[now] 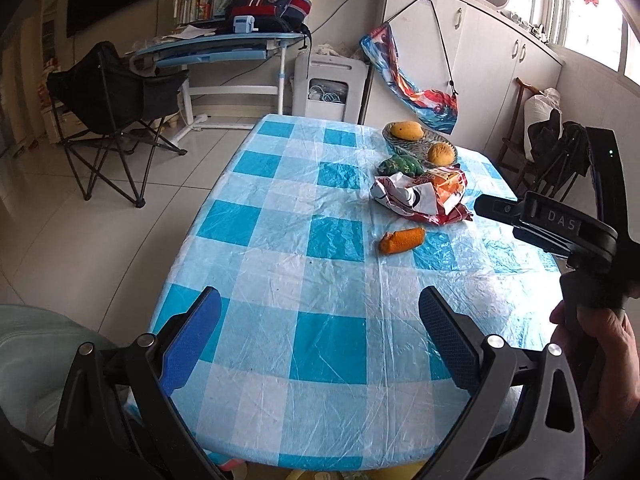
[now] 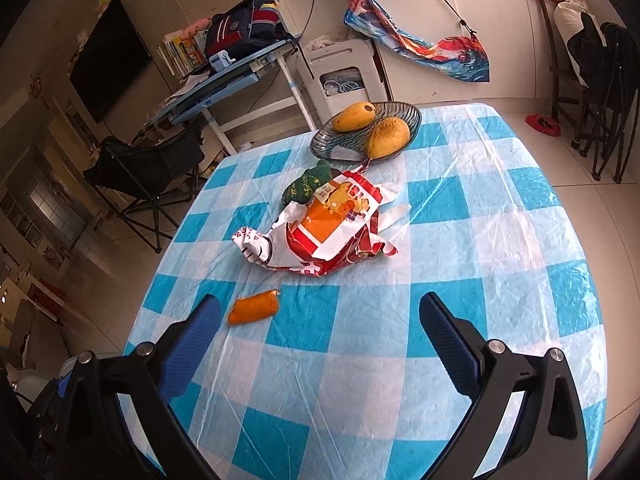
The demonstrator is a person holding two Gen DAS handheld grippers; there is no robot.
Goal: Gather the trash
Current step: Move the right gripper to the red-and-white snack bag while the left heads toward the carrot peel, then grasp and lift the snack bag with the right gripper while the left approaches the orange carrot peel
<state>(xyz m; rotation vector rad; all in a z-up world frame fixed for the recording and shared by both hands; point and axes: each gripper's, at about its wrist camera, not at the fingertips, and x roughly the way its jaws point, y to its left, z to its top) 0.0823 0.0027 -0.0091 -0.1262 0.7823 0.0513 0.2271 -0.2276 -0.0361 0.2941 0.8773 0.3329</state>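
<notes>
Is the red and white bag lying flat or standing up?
Lying flat. The crumpled bag sprawls on the tablecloth, printed side up, beside the glass bowl.

Orange wrapper (image 2: 253, 307) beside crumpled bag (image 2: 324, 236)

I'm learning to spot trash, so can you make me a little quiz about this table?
1. True or false: the small orange wrapper lies apart from the crumpled red and white bag.
2. How many mangoes sit in the glass bowl? A) one B) two C) four
3. Fill in: both the left gripper and the right gripper are ____ and hold nothing.

Key: 1 true. 2 B. 3 open.
</notes>
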